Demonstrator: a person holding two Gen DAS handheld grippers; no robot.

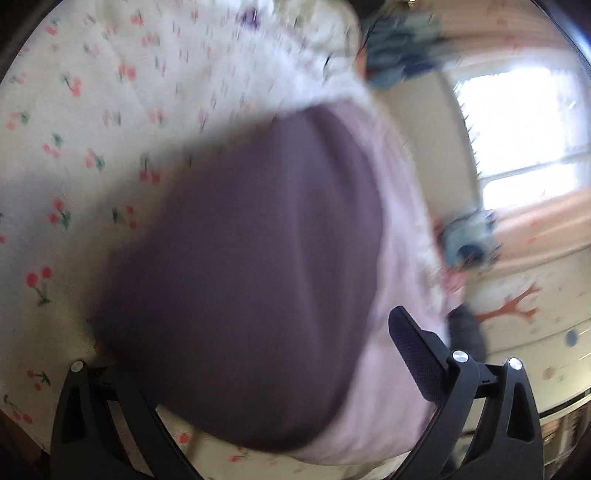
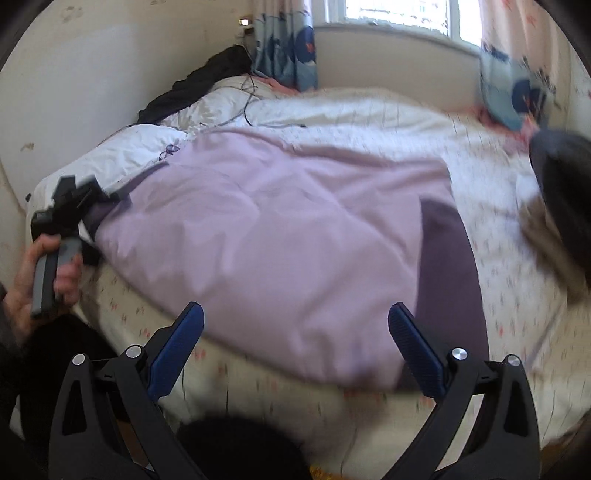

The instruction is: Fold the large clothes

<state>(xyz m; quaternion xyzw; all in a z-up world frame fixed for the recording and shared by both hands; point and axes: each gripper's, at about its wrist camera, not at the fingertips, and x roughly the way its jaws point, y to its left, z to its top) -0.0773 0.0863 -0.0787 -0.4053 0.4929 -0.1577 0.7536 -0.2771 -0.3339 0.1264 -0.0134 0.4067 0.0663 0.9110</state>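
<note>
A large lilac garment (image 2: 266, 229) lies spread across the bed (image 2: 369, 107), over a cream sheet (image 2: 517, 280) printed with small red cherries. Along its right edge a darker purple band (image 2: 447, 266) shows, the same dark purple that fills most of the left wrist view, where a fold of the cloth (image 1: 243, 280) bulges up close to the lens with the paler lilac side running down beside it. Both views are smeared with motion blur, so fine detail is hard to read. The right gripper (image 2: 295, 325) hovers at the near edge of the bed with its blue-padded fingers (image 2: 413, 343) spread wide apart, the lilac cloth lying between and beyond them; nothing is pinched there. The left gripper (image 2: 74, 195) is at the far left corner of the garment, seen from the right wrist view as a black head on a grey handle held in the person's left hand (image 2: 40, 273), its tip right at the cloth's edge by the white pillow (image 2: 125, 151). From its own camera only one black finger (image 1: 413, 354) is plain, the other is hidden behind the purple fold, so I cannot tell whether it is clamped on the fabric or not. At the head of the bed dark clothing (image 2: 199, 81) is heaped against the wall, a thin cable (image 2: 251, 96) trails over the bedding, and blue patterned curtains (image 2: 291, 48) hang beside a bright window (image 2: 399, 14).
</note>
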